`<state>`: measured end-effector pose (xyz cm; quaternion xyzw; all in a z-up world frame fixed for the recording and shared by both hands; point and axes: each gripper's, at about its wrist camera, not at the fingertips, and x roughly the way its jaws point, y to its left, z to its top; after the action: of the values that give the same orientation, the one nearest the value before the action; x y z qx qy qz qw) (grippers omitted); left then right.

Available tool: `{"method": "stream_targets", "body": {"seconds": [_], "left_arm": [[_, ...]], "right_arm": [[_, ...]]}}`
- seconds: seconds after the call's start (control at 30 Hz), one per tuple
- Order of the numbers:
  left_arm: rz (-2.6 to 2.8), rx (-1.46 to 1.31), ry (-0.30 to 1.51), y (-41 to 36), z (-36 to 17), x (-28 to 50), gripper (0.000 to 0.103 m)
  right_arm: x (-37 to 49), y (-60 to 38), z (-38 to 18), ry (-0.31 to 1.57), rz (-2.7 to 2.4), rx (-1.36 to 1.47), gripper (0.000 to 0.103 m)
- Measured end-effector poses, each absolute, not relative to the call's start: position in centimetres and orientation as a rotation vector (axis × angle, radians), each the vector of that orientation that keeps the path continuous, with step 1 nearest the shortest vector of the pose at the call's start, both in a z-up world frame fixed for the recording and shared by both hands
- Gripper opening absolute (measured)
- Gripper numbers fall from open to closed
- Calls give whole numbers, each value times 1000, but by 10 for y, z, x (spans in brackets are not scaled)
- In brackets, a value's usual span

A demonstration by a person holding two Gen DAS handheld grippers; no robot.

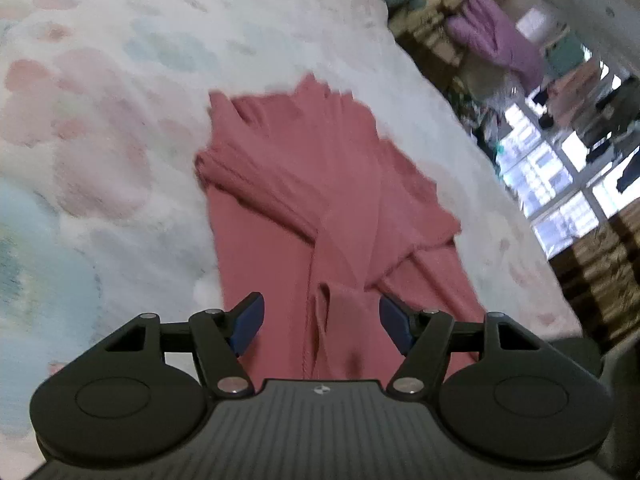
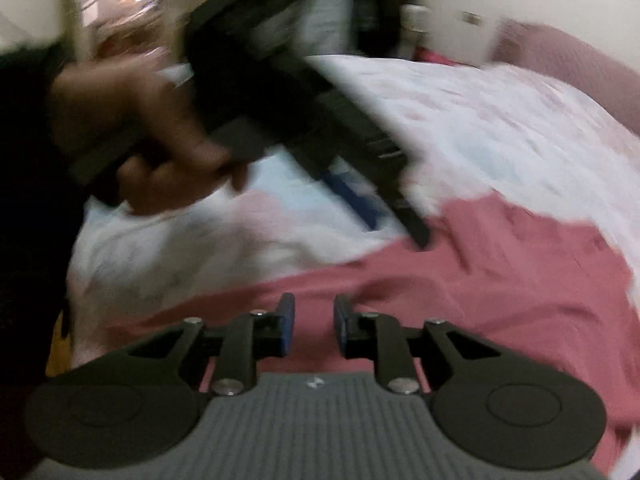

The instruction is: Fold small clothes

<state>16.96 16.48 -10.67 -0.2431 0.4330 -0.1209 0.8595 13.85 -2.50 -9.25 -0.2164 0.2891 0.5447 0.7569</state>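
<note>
A pink knit garment (image 1: 312, 184) lies crumpled on a white floral bed cover (image 1: 120, 120), with folds and a sleeve running toward the camera. My left gripper (image 1: 320, 304) hovers open just above its near end. A raised fold of the cloth sits between the blue pads (image 1: 250, 320), which do not touch it. In the right wrist view the garment (image 2: 500, 280) spreads across the lower half. My right gripper (image 2: 314, 304) stands low over it with a narrow gap and nothing between the pads. A hand (image 2: 132, 120) holds the left gripper (image 2: 394, 224) at the garment's far edge.
The bed cover (image 2: 480, 120) falls away at its right edge (image 1: 500, 184), beyond which are a bright window (image 1: 560, 168) and a purple cloth (image 1: 496, 40) on furniture. A pink padded headboard (image 2: 560, 64) lies behind the bed. A dark sleeve (image 2: 24, 160) fills the left side.
</note>
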Motion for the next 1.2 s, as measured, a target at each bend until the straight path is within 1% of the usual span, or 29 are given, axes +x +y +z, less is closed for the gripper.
{"method": "stream_targets", "body": {"seconds": [0.17, 0.23, 0.27, 0.3, 0.33, 0.37, 0.53, 0.67, 0.73, 0.77, 0.83, 0.87, 0.9, 1.0, 1.07, 1.17, 1.2], "left_arm": [[-275, -501, 923, 150, -116, 178, 77], [-293, -480, 918, 146, -118, 182, 70], [-305, -470, 915, 144, -120, 184, 45], [-301, -459, 915, 143, -121, 184, 4], [-287, -453, 912, 143, -121, 183, 5], [-274, -466, 890, 146, -118, 179, 2], [-167, -636, 790, 180, -112, 142, 2], [20, -738, 794, 211, -130, 121, 2], [28, -758, 836, 215, -137, 121, 3], [16, -749, 851, 213, -136, 121, 4], [-2, -691, 866, 205, -132, 119, 16], [-14, -663, 872, 200, -129, 118, 25], [-25, -641, 880, 197, -127, 116, 27], [-55, -611, 896, 190, -124, 108, 29], [-54, -588, 893, 181, -121, 103, 32], [-59, -550, 878, 175, -115, 104, 33], [-71, -551, 878, 172, -113, 105, 36]], "right_arm": [[174, -61, -102, 801, 967, -218, 22], [177, -68, -107, 827, 931, -147, 22], [177, -71, -110, 833, 911, -123, 23], [176, -73, -111, 837, 895, -108, 23], [174, -75, -111, 840, 882, -100, 23], [173, -76, -112, 841, 871, -93, 23], [165, -88, -108, 840, 846, -42, 25], [161, -95, -110, 848, 823, -11, 26], [161, -96, -113, 859, 803, -10, 26], [160, -97, -113, 861, 796, -11, 26], [158, -99, -112, 864, 781, -13, 26], [157, -101, -112, 866, 773, -14, 26], [157, -102, -111, 867, 765, -16, 27], [156, -112, -108, 866, 721, -12, 29], [156, -126, -104, 866, 675, 4, 33], [152, -151, -98, 858, 626, 20, 35], [151, -157, -97, 858, 612, 18, 35]]}}
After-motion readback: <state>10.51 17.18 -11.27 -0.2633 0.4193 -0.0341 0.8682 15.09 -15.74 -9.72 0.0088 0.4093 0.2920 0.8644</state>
